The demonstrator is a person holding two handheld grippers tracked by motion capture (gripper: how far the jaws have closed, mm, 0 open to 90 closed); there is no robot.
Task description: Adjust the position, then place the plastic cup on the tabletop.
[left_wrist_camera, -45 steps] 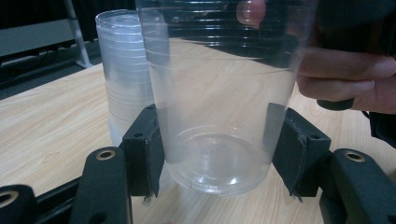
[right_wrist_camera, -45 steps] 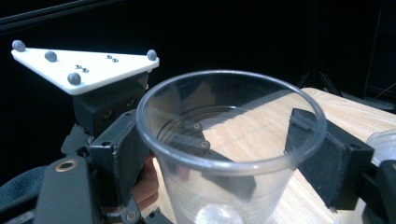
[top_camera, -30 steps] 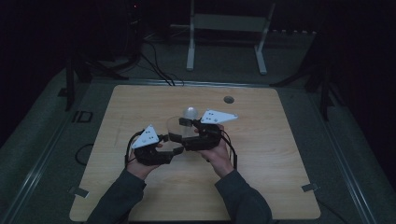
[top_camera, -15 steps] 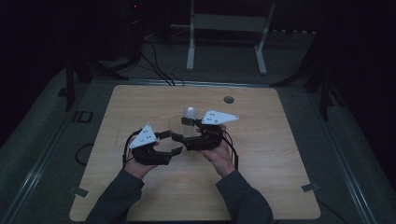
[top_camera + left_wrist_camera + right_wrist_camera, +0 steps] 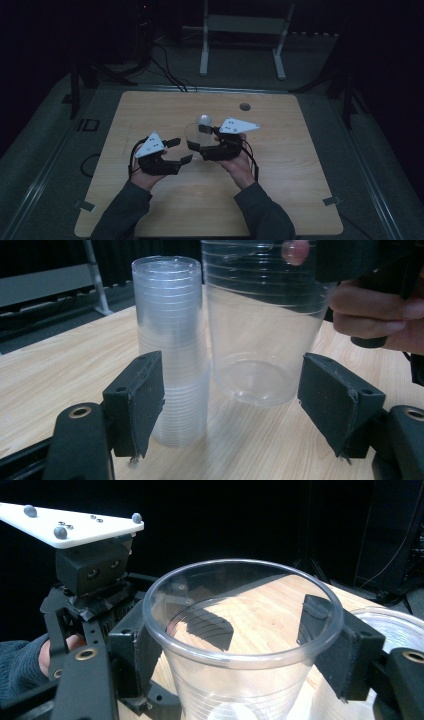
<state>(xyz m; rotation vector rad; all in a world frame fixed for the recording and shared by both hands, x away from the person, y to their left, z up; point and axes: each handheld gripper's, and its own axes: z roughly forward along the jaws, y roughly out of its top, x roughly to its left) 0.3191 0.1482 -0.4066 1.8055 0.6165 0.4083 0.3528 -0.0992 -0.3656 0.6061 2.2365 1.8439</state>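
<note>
There it is, the single clear plastic cup (image 5: pixel 240 645), clamped between your right gripper's (image 5: pixel 235 640) two black jaws, one pad pressed on each side of the wall just under the rim. In the left gripper view the cup (image 5: pixel 262 335) hangs upright with its base lifted off the wooden table (image 5: pixel 60 370). In the high view you can see it (image 5: pixel 194 136) near the middle of the table (image 5: pixel 300 165), just left of your right hand (image 5: pixel 239 161).

Just beside it stands the stack of clear cups (image 5: pixel 172 350), upright on the table; whether the two touch is hard to tell. From above, the stack (image 5: pixel 204 120) sits a little farther off than the held cup, and in the right gripper view a rim of it (image 5: pixel 385 625) peeks in at the right edge.

Now your left gripper (image 5: pixel 232 395): its jaws have just been opening, and they stand wide, with the cup's base and the stack's lower part seen in the gap beyond them, pads clear of both. From above that gripper (image 5: pixel 177 151) lies left of the cup, pointing right toward it, held in your left hand (image 5: pixel 145 172).

Far off near the table's back edge sits a small dark round spot (image 5: pixel 244 106).
</note>
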